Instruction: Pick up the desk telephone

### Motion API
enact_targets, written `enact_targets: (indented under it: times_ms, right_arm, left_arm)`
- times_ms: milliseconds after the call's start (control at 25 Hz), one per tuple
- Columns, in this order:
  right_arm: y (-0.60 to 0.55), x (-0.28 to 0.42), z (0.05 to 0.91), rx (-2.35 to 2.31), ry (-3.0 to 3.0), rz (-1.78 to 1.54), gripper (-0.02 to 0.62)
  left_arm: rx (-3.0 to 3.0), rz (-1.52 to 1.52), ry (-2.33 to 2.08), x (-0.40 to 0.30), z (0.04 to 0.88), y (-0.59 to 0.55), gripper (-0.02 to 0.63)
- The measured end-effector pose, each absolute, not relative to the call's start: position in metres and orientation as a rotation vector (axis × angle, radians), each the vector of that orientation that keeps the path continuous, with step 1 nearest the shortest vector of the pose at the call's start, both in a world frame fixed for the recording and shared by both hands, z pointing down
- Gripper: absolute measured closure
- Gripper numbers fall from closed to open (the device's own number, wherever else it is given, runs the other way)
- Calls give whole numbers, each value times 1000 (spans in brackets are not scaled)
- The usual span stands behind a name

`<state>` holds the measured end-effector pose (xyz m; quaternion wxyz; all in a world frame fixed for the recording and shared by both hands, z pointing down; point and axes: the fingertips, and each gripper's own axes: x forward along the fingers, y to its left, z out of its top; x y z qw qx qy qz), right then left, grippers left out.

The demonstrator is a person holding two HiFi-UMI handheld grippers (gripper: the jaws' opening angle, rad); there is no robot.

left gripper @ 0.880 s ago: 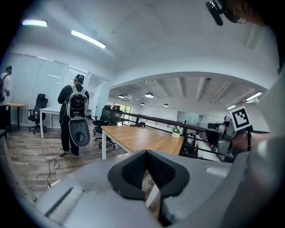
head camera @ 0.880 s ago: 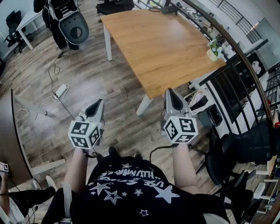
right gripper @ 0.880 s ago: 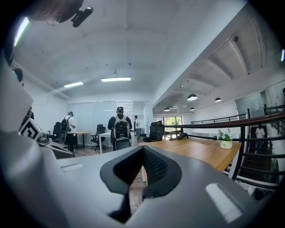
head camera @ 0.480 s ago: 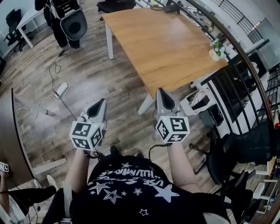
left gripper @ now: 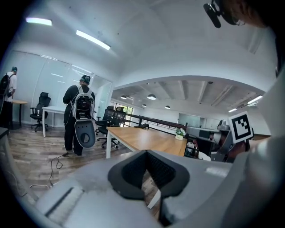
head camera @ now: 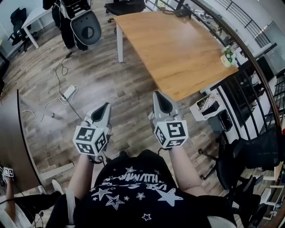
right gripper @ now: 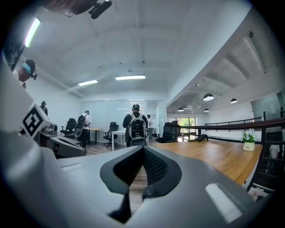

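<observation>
A small dark object (head camera: 182, 12) lies at the far end of the wooden table (head camera: 178, 49); it is too small to tell whether it is the desk telephone. The same dark object (right gripper: 202, 138) shows low on the table's far edge in the right gripper view. My left gripper (head camera: 103, 111) is held over the floor, jaws together with nothing between them (left gripper: 146, 152). My right gripper (head camera: 159, 99) hovers just short of the table's near corner, also shut and empty (right gripper: 142, 148). Both are far from the dark object.
A potted plant (head camera: 229, 55) stands at the table's right edge, beside a black railing (head camera: 242, 89). A white bin (head camera: 209, 106) sits below that corner. A power strip with cable (head camera: 69, 92) lies on the floor at left. A person with a backpack (right gripper: 136, 122) stands beyond.
The right gripper has drifted left, closer to the left gripper. The table has slid to the right in the head view. Both grippers stay shut.
</observation>
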<state>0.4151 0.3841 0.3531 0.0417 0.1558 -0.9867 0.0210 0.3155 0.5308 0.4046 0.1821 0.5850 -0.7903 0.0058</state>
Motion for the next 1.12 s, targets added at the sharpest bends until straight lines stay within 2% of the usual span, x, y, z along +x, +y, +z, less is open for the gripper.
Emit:
enact_targets:
  times_ms: [440,760,1120]
  right_arm:
    - [379,368,373,437,-2972,70,594]
    - [329,297,391,414,-2993,124,594]
    - [219,223,385,484,-2979,161,594]
  left_arm:
    - [1599,11,-2197,281,428,533,604]
    - [1527,79,-2254,210,433,507,604]
    - [1496,73,-2268,126,426,416,604]
